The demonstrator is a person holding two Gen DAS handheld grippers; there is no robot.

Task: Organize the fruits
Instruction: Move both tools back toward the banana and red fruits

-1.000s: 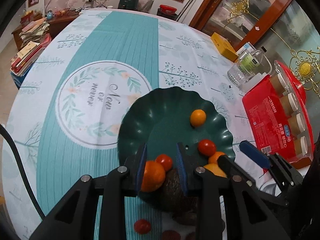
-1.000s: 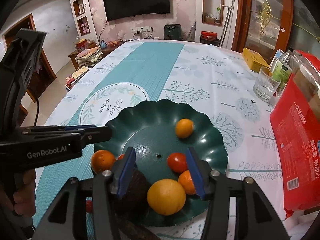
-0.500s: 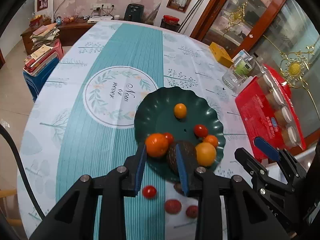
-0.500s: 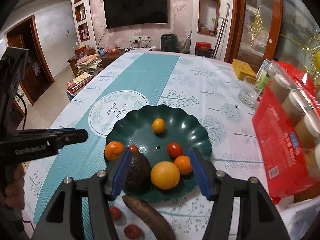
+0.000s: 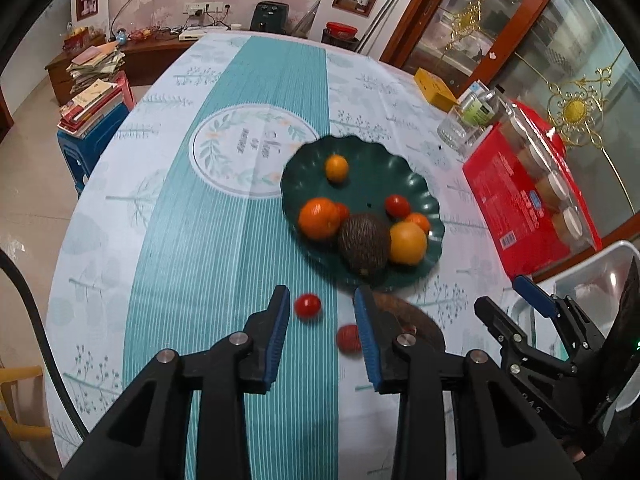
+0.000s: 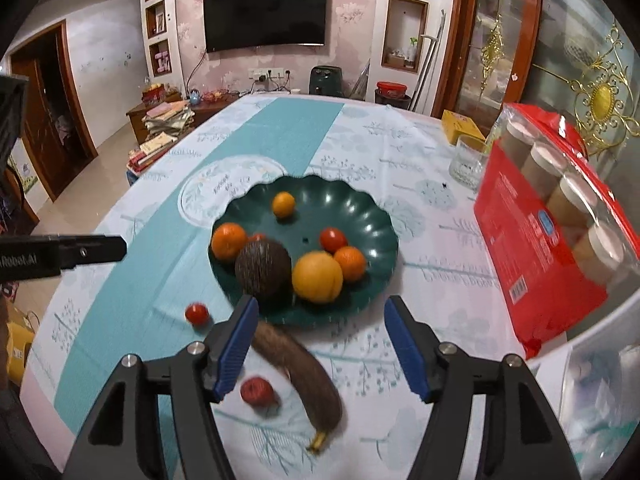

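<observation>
A dark green scalloped plate [image 5: 400, 168] [image 6: 360, 208] holds an avocado [image 5: 364, 242] [image 6: 262, 266], oranges [image 5: 319, 218] [image 6: 317, 277] and small tomatoes [image 5: 397, 205]. On the cloth in front of it lie a cherry tomato [image 5: 308, 306] [image 6: 197, 313], a red fruit [image 5: 347, 337] [image 6: 258, 391] and a brown overripe banana [image 6: 298, 368]. My left gripper [image 5: 322, 338] is open and empty above the cherry tomato. My right gripper [image 6: 322, 346] is open and empty over the banana, in front of the plate.
A red package of cups [image 5: 528, 188] [image 6: 556, 216] stands right of the plate, with a glass [image 6: 468, 158] and a yellow box [image 5: 434, 88] behind it. A clear bin [image 5: 600, 280] sits at the near right. The table edge drops to the floor on the left.
Both grippers have pulled back from the plate toward the near table edge. The left gripper let go of the orange, which now rests on the plate. More loose fruit has come into view.
</observation>
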